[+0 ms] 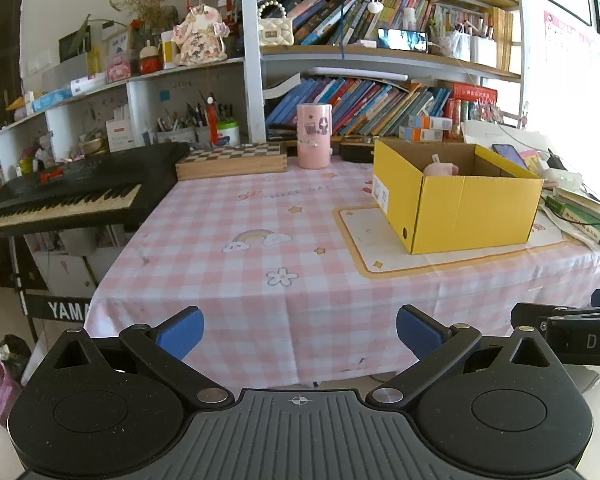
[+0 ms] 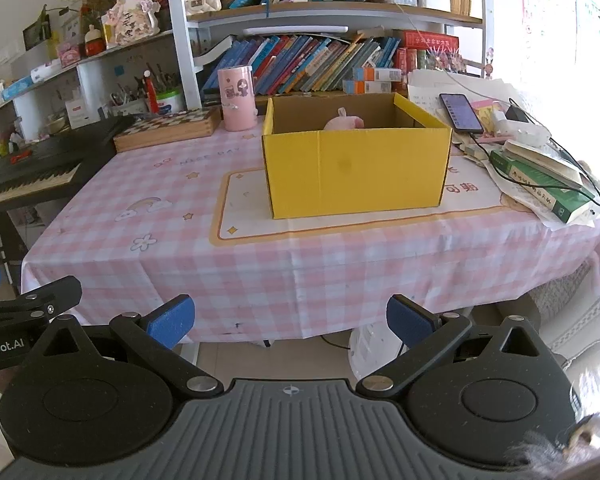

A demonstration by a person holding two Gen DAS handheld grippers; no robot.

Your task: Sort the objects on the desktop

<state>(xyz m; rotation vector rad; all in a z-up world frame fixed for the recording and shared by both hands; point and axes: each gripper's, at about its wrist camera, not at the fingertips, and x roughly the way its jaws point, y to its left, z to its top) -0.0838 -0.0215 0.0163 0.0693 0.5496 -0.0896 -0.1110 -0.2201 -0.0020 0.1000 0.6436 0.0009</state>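
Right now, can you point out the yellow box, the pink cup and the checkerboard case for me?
yellow box (image 2: 356,168): right wrist view, on its front wall.
pink cup (image 2: 238,98): right wrist view, on its side, at the sticker.
checkerboard case (image 1: 232,158): left wrist view, on its checkered top.

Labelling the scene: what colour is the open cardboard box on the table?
Yellow outside, plain brown inside; the cardboard box shows best in the right wrist view.

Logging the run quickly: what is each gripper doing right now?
Left gripper: open, holding nothing, short of the table.
Right gripper: open wide, holding nothing, short of the table.
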